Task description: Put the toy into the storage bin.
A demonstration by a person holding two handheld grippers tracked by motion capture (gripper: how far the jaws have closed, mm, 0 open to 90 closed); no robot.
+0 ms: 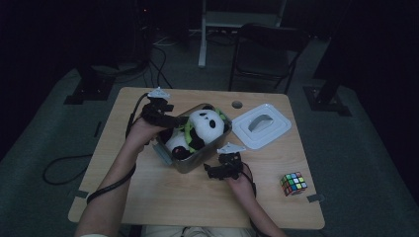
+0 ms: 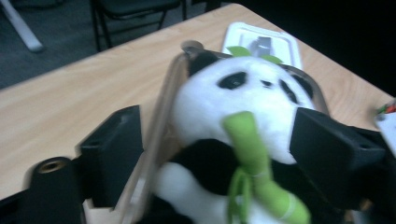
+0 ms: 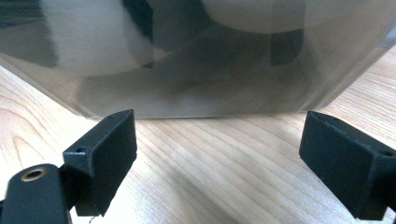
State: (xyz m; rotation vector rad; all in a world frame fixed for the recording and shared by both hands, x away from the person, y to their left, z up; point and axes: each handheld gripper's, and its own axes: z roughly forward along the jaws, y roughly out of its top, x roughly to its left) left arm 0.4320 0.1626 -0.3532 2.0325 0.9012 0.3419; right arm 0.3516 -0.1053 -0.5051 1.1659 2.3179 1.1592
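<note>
A plush panda [image 1: 200, 131] sits in a clear plastic container [image 1: 197, 159] at the centre of the desk [image 1: 148, 187]. The left gripper [image 1: 173, 121], jaws apart, straddles the panda and container wall. The right gripper [image 1: 210, 171], jaws wide apart and empty, rests just below the container.

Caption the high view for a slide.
Left gripper open at a panda plush in a clear box; lid beside.
</note>
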